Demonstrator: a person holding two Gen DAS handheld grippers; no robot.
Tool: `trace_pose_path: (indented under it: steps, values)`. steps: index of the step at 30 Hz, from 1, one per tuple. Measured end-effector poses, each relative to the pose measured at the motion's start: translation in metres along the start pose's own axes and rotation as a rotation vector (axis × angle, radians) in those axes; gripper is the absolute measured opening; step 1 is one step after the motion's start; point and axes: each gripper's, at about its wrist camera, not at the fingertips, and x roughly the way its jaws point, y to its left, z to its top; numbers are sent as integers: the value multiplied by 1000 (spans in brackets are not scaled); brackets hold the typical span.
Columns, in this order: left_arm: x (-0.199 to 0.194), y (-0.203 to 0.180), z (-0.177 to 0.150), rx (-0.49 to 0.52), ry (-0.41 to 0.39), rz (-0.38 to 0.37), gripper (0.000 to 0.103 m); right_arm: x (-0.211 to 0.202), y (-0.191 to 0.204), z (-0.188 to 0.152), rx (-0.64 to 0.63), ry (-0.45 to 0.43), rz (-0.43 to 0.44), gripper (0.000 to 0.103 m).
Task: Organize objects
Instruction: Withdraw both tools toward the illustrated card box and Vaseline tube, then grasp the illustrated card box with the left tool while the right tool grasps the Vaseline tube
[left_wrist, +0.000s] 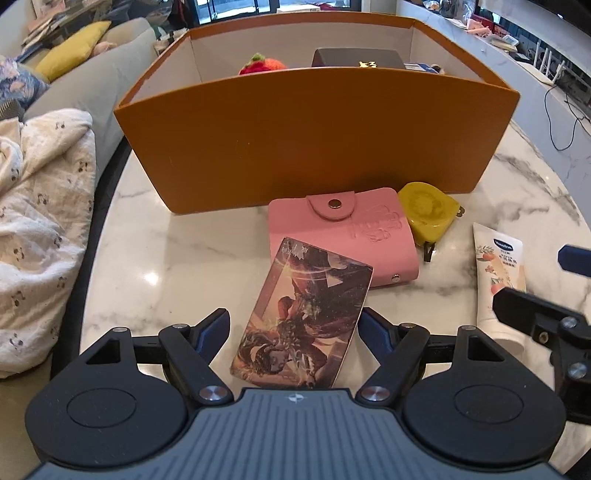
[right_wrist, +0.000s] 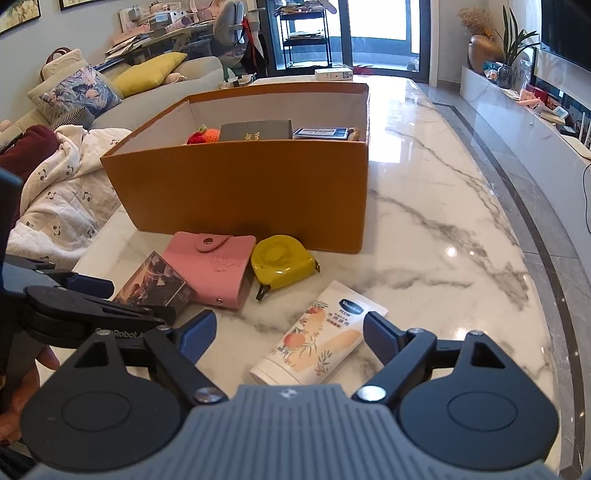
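A picture card (left_wrist: 306, 314) lies on the marble table (left_wrist: 177, 258), its far end resting on a pink snap wallet (left_wrist: 332, 236). My left gripper (left_wrist: 295, 325) is open and straddles the card's near half, with its pads off the card. A yellow tape measure (left_wrist: 428, 210) sits beside the wallet. A white hand-cream tube (right_wrist: 317, 332) lies between the fingers of my open right gripper (right_wrist: 290, 332), untouched. Behind them stands an orange box (right_wrist: 240, 184) holding a knitted strawberry (right_wrist: 197, 136), a dark grey case (right_wrist: 255, 131) and a blue card (right_wrist: 321, 133).
A sofa with a panda-print blanket (left_wrist: 40, 229) and yellow cushion (right_wrist: 147, 74) runs along the table's left edge. To the right of the box the table (right_wrist: 443, 240) stretches away. A low white shelf (right_wrist: 517, 122) with a cable stands further right.
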Motion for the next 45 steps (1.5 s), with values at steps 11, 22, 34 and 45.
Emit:
trace_pose_path:
  steps: [11,22,34,45]
  values:
    - [9,1,-1,-14,39,-10,89,35,0,-8,57,54,-88,87]
    - [10,10,-4,-21,57,20,89,46,0,-17,-59,65,-193,86]
    - [10,18,-7,-98,89,0,88,36,-27,-21,2,83,-125,69]
    - [5,17,-9,-93,90,-12,72,43,-13,-15,-50,67,-129,51]
